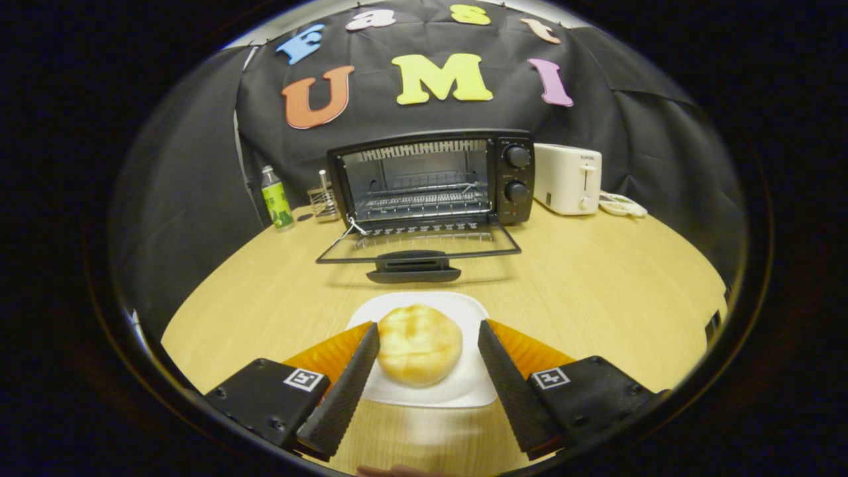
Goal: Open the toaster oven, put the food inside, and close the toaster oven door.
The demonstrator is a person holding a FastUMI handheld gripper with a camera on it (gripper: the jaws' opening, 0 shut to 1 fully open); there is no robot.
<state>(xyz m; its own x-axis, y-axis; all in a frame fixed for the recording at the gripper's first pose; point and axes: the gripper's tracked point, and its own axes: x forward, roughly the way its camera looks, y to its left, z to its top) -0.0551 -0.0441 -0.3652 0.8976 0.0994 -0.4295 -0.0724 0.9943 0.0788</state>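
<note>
Bun (419, 344) sits on a white plate (464, 391) between my gripper's (428, 331) fingers, which stand wide apart, neither touching it. Beyond them the toaster oven (434, 179) stands with its door (417, 246) folded down flat on the wooden table (596, 285); a white toaster (567, 179) stands just beside it.

The wooden table (596, 285) is evenly and warmly lit, seemingly from overhead. A soft shadow is cast beneath the handle of the toaster oven door (416, 255), lying flat and open. Glints are caught on the wire rack (424, 199) inside the toaster oven (434, 175). Mild glare is seen on the white plate (457, 387), and the bun (419, 344) looks slightly soft. The gripper (428, 334), fingers apart either side of the bun, is rendered sharply. Straight lines are bowed strongly toward the rim, where brightness falls off.
</note>
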